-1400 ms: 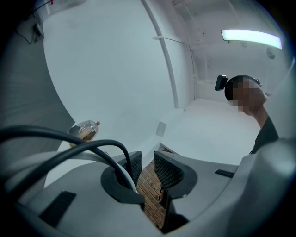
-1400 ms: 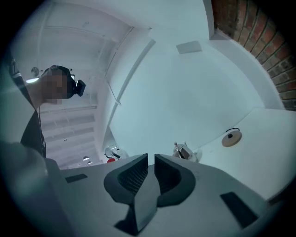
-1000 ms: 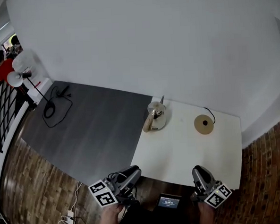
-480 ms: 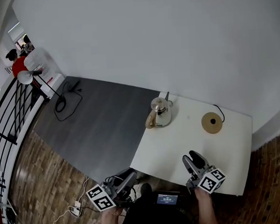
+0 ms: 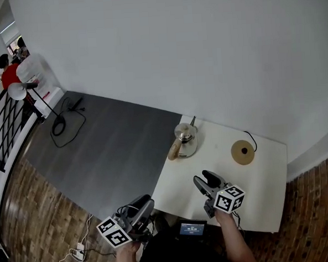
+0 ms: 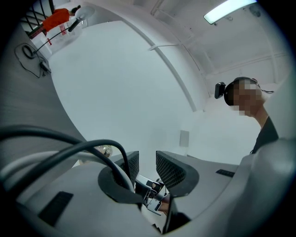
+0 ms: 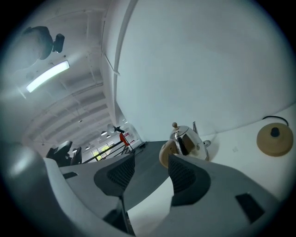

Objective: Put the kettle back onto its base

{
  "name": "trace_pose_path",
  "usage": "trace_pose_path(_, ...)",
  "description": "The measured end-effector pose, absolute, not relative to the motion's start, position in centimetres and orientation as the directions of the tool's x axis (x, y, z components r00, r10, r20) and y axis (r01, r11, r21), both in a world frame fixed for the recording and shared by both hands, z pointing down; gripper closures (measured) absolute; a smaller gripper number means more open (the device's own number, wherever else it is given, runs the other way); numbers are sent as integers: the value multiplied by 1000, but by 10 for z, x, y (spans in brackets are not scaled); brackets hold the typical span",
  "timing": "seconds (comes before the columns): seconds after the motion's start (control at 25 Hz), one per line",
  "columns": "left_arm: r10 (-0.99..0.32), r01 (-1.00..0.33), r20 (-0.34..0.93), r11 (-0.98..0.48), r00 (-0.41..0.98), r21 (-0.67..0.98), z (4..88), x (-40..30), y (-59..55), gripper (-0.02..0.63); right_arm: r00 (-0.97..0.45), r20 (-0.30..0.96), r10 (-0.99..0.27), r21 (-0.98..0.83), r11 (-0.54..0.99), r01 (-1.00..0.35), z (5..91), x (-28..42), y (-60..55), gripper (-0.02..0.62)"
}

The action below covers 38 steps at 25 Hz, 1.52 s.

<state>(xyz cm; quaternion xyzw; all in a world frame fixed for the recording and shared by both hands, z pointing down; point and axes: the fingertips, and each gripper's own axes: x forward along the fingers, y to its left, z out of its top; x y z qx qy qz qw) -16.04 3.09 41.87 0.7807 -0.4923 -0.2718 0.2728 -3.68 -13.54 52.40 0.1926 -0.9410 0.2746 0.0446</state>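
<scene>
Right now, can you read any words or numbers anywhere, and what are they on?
No text can be read.
Small screen by the person's waist: pale writing, too small to read.
Marker cubes: black-and-white squares, no letters.
Kettle: no print visible.

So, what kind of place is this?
Probably a studio or lab, not a home kitchen: a lone white table beside a bare white wall, and a studio lamp on a stand with its cable on the floor.
</scene>
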Motion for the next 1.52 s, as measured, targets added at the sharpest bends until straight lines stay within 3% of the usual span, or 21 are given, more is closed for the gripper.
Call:
trace_pose_path(0.56,-891,-572,-173,-408,420,712,436,-225,11,489,-853,355,-383,-501,692,-520,568,-120,-178,368)
trace_pose_path(1.4,-935,-623,-146,-327,324,711,433,-231,17,489,-817,450,-362,-563,595,-574,623,-185,-219,370)
trace_pose_path(1.52,-936,-626,-144,-324,321,710,432,-231,18,489,-816,456,-355,-552,606,-572,624,-184,-219,414)
